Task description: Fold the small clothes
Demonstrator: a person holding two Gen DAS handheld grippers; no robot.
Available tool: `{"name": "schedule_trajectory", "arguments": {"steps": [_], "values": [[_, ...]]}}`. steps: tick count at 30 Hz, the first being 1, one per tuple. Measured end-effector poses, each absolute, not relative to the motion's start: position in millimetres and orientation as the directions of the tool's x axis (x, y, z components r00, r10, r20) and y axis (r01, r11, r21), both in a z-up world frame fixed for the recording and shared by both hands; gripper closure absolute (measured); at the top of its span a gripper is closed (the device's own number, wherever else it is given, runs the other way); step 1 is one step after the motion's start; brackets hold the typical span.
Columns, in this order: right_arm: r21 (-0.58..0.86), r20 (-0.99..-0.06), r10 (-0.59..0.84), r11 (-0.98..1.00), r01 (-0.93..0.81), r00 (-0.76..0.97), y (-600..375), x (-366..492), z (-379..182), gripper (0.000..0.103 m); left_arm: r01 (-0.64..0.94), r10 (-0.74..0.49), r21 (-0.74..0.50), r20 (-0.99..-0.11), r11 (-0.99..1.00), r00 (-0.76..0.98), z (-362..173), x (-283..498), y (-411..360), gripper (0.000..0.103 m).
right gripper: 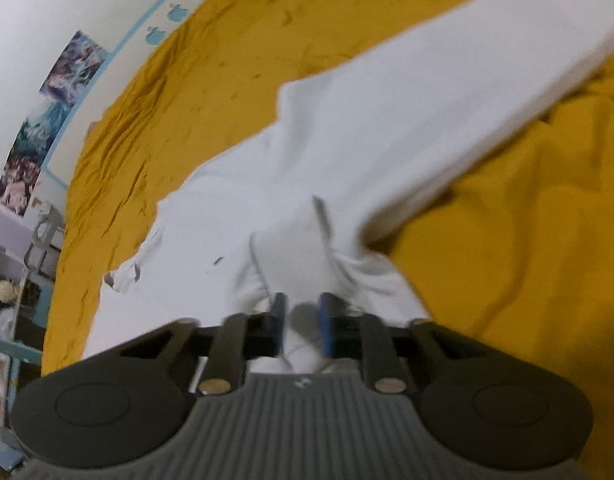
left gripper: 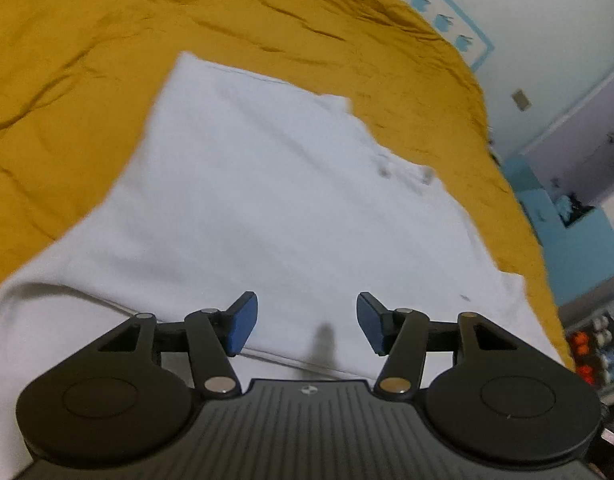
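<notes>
Garment: a white garment (left gripper: pixel 267 200) is seen spread on the yellow bedspread (left gripper: pixel 87 80); most of it lies flat, and a folded edge is seen running across just ahead of the left gripper.

Garment, right wrist view: the same white garment (right gripper: pixel 387 128) is lifted at one part; a bunched fold of it is drawn up between the blue pads, and a long flap is stretched away to the upper right, blurred.

Small marks: a few dark specks are made out on the cloth; what they are cannot be told.

Right gripper: the right gripper (right gripper: pixel 303 320) is clamped on the white cloth, its jaws pressed in on the gathered fold from both sides.

Left gripper: the left gripper (left gripper: pixel 307 320) is held over the near part of the cloth, its jaws set wide apart with nothing between them. Its blue pads (left gripper: pixel 243 324) are seen clear of the fabric; whether they touch it cannot be told.

Bedspread: wrinkled yellow fabric is seen all round the garment, on every side.

Wall: a pale wall (right gripper: pixel 35 8) with a light blue border and small blue apple shapes is seen beyond the bed; a colourful poster (right gripper: pixel 47 120) is fixed to it.

Room edge: a blue cabinet (left gripper: pixel 579 232) is seen beside the bed in the left wrist view; cluttered shelves are glimpsed, too blurred to name.
</notes>
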State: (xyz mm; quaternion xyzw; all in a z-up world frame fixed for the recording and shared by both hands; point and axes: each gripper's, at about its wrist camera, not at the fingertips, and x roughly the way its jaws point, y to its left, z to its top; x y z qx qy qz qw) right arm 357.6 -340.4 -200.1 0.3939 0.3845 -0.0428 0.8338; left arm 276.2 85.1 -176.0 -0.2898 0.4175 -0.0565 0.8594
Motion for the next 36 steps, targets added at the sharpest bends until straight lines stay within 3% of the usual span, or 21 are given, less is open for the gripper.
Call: {"name": "schedule_trajectory", "arguments": {"steps": [3,5,7,11,16,21,25,30,31,33,34,36], "values": [[0.647,-0.622,0.192,0.672,0.360,0.759,-372.2,331.3,-175.2,0.080,-0.063,-0.408,-0.586,-0.634,0.808,0.656,-159.7,269.9,58.3,0.038],[0.651,-0.585,0.098,0.649,0.394,0.805,-408.4,296.1,-160.4,0.065,0.007,-0.466,-0.610,-0.598,0.792,0.652,-151.2,266.8,32.9,0.038],[0.655,-0.571,-0.015,0.595,0.466,0.821,-446.7,264.3,-152.6,0.060,0.073,-0.519,-0.626,-0.569,0.776,0.638,-146.0,264.7,3.6,0.038],[0.664,-0.609,-0.216,0.388,0.640,0.763,-530.3,231.3,-158.7,0.059,0.178,-0.607,-0.656,-0.514,0.733,0.606,-149.3,264.6,-51.0,0.037],[0.752,-0.576,-0.286,0.183,0.634,0.766,-594.2,219.5,-179.2,0.059,0.195,-0.631,-0.651,-0.545,0.734,0.552,-170.3,279.3,-99.5,0.037],[0.762,-0.582,-0.312,0.112,0.638,0.751,-621.4,238.7,-191.7,0.057,0.195,-0.634,-0.631,-0.604,0.751,0.483,-185.7,286.7,-129.5,0.037],[0.769,-0.571,-0.351,0.086,0.633,0.742,-636.5,256.0,-196.9,0.048,0.201,-0.623,-0.610,-0.631,0.767,0.462,-194.4,286.3,-141.2,0.037],[0.783,-0.538,-0.383,0.102,0.613,0.751,-649.1,246.4,-203.7,0.044,0.204,-0.615,-0.597,-0.646,0.776,0.452,-202.7,289.5,-146.3,0.028],[0.780,-0.535,-0.382,0.118,0.614,0.753,-648.7,245.9,-203.2,0.046,0.206,-0.618,-0.599,-0.644,0.774,0.450,-203.6,290.0,-146.5,0.028],[0.772,-0.536,-0.375,0.146,0.619,0.757,-647.1,245.2,-201.5,0.067,0.205,-0.618,-0.600,-0.641,0.773,0.455,-202.0,288.9,-144.9,0.028],[0.779,-0.536,-0.356,0.141,0.611,0.765,-648.4,245.1,-202.3,0.094,0.208,-0.620,-0.601,-0.637,0.772,0.458,-199.4,287.7,-144.1,0.029],[0.798,-0.530,-0.324,0.123,0.590,0.784,-648.1,242.7,-200.8,0.100,0.230,-0.628,-0.600,-0.624,0.766,0.465,-190.2,284.5,-138.5,0.030]]}}
